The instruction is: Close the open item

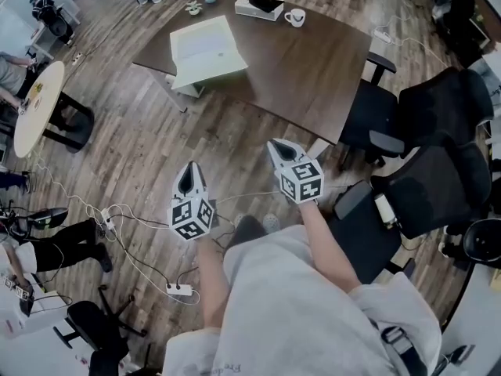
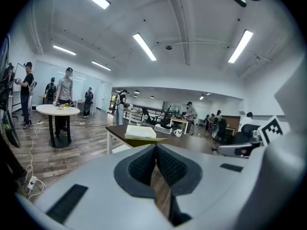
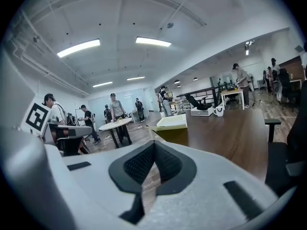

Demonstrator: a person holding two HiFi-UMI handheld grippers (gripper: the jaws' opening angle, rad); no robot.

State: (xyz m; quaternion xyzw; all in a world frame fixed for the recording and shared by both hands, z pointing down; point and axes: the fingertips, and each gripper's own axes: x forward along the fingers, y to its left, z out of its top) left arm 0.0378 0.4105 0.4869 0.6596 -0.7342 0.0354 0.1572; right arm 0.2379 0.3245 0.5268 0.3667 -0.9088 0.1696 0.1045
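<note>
The work has not yet reached its object; this reads as the approach step. The person stands on the wood floor, well apart from the dark table (image 1: 297,69), so the next move calls for walking up to it and bringing both claws to the carton's flaps, then folding them inward and pressing them flat.

The open box (image 1: 205,49) sits at the table's left edge, near its front-left corner, part of it seemingly past the edge. Its top lies open and pale from above; the gripper views show olive-yellow sides under a pale upper face. How many flaps stand free is too small to tell.

At the table's far edge rest a white case (image 1: 259,7) and a mug (image 1: 295,17), just beside each other.

The left gripper (image 1: 191,168) and the right gripper (image 1: 274,143) hang over the floor, pointing toward the table. Each has its jaws pressed together with nothing between them.
</note>
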